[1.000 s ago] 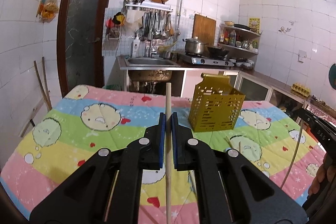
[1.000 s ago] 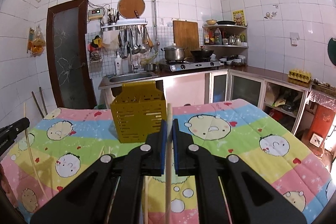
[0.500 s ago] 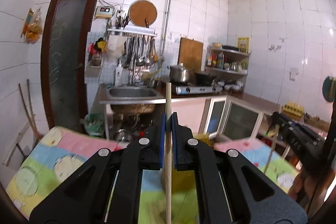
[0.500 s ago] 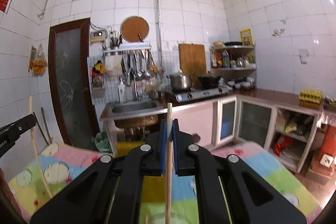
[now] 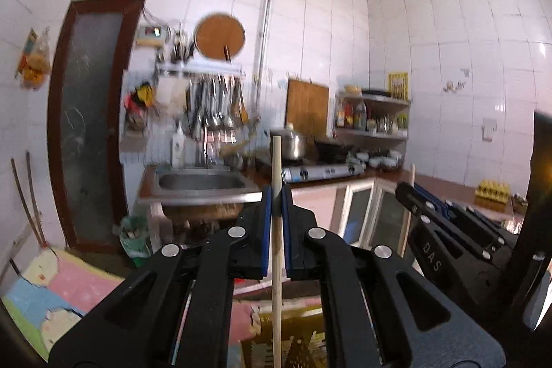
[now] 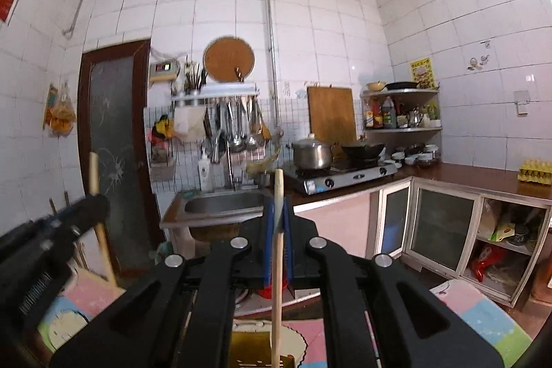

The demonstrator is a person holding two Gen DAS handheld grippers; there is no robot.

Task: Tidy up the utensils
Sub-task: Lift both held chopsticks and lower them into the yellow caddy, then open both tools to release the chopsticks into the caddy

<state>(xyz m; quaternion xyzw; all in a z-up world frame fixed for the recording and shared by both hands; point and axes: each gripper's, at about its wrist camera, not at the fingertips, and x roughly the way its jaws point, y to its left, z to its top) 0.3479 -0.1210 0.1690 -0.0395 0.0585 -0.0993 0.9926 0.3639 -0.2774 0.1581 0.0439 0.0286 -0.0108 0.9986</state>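
Left wrist view: my left tool (image 5: pixel 275 195) is clamped on a thin pale wooden chopstick (image 5: pixel 276 247), upright above the perforated yellow metal utensil basket (image 5: pixel 293 340).

Right wrist view: my right tool (image 6: pixel 277 209) pinches a second wooden chopstick (image 6: pixel 277 264) over that basket (image 6: pixel 262 350). I judge this the carrying step; next, lower both tips inside.

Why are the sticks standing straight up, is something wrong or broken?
Nothing looks broken or spilled. The left gripper clamps one chopstick upright, and the right gripper clamps another chopstick upright. Below them sits the yellow holder, partly hidden.
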